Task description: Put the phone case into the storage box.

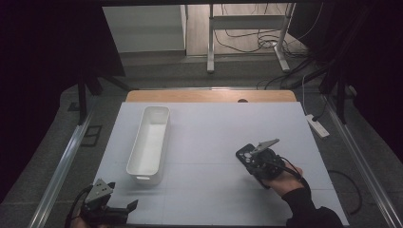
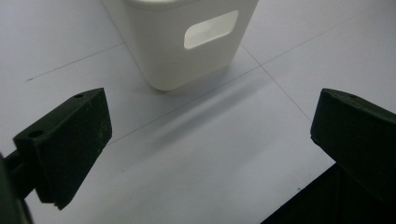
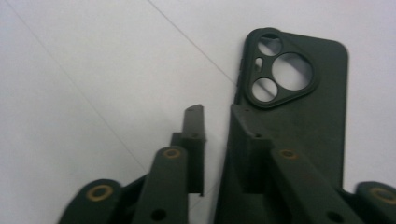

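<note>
The high view is dim overall: the room's edges sink into near black on both sides, and the brightest patch is the floor strip beyond the far end of the desk [image 1: 209, 142]. The pale desk top reads as flat grey-blue, slightly grainy and soft. The white bin [image 1: 149, 142] throws a faint shadow toward the near edge (a long soft streak of it also shows in the left gripper view). There the bin [image 2: 182, 42] glows cleanly without glare, while the black tongs [image 2: 210, 149] are close and blurred. In the right gripper view the phone case [image 3: 299, 107] is murky, its details soft.
</note>
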A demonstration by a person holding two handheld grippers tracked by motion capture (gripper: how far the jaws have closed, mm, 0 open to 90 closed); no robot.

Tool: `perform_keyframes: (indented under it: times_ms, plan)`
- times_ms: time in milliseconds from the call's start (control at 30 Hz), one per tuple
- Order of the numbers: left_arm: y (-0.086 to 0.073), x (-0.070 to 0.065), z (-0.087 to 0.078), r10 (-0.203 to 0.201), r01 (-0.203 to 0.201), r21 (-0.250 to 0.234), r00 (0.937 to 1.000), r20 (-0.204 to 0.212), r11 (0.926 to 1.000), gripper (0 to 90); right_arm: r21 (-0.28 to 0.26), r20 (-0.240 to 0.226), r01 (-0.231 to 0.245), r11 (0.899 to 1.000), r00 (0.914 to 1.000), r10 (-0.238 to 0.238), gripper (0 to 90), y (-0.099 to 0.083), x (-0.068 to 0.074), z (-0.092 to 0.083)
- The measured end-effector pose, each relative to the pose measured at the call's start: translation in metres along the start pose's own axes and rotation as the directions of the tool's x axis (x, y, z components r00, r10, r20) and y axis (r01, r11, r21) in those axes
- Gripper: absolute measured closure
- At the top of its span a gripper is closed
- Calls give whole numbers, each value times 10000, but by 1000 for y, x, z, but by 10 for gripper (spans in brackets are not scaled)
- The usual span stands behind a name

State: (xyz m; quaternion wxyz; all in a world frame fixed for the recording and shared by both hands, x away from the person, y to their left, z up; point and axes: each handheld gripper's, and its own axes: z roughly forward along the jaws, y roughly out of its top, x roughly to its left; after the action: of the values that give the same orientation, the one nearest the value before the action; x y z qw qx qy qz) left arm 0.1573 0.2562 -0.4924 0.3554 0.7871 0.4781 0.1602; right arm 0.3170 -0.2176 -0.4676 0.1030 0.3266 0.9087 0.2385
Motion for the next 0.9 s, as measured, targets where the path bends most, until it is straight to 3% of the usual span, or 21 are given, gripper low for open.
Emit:
perform_keyframes:
  times_ms: [367,433,600,900]
  plan:
    - [0,0,0,6,-6,7,10000,-1,10000,0,-42,340,-223,9997,9992,224,469,2,-4,-3]
    - [0,0,0,4,-4,6,10000,-2,10000,0,-15,355,-277,9996,9990,277,456,2,-5,-3]
    - [0,0,0,3,-3,14,10000,-1,10000,0,-58,713,-488,9988,9962,491,283,0,-13,-5]
    - [0,0,0,-3,3,29,10000,5,10000,0,41,796,-980,9952,9921,974,43,-6,-27,-1]
